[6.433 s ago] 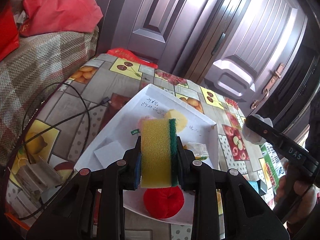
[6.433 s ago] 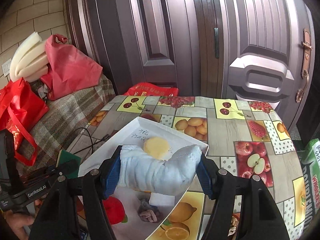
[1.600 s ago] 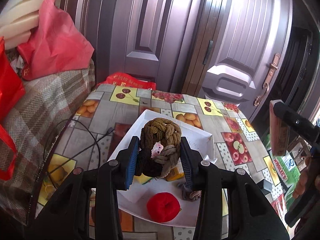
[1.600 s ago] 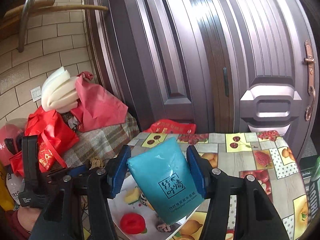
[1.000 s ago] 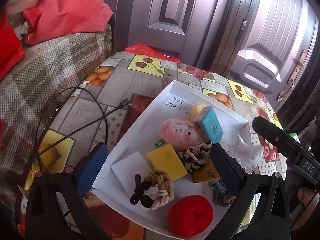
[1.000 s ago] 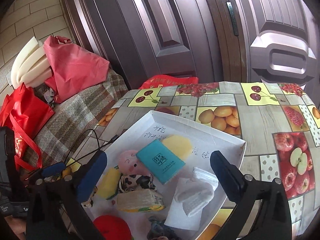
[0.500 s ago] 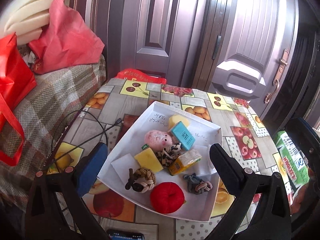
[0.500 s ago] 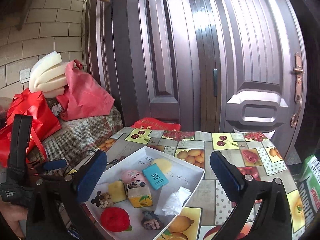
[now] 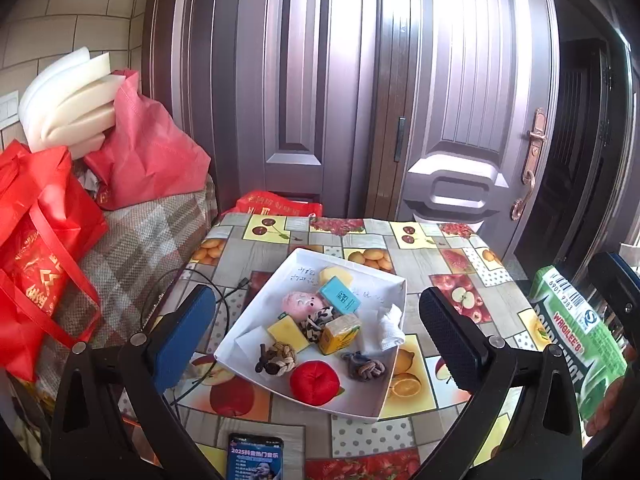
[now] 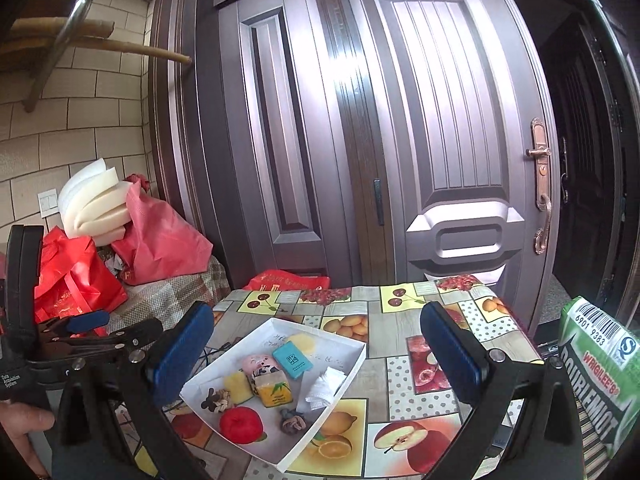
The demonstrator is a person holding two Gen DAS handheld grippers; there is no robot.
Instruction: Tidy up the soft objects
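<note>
We had both grippers, left (image 9: 316, 328) and right (image 10: 316, 352), spread wide and holding nothing, hovering above the table (image 9: 432, 260). All the soft items we could see sat in the white tray (image 9: 394, 360) mid-table: red ball (image 9: 315, 382) by its near edge, knotted rope (image 9: 278, 358) toward the near-left corner, yellow sponge (image 9: 288, 334), pink plush (image 9: 302, 304), teal pack (image 9: 339, 295) and white cloth (image 9: 390, 326) toward the right rim. We judged it basically done; nothing soft appeared left outside the tray.

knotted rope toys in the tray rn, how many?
2. A tan-and-dark rope knot sits at the near left of the white tray, beside the red plush ball. A grey rope knot sits on the ball's other side. None looks hidden.
</note>
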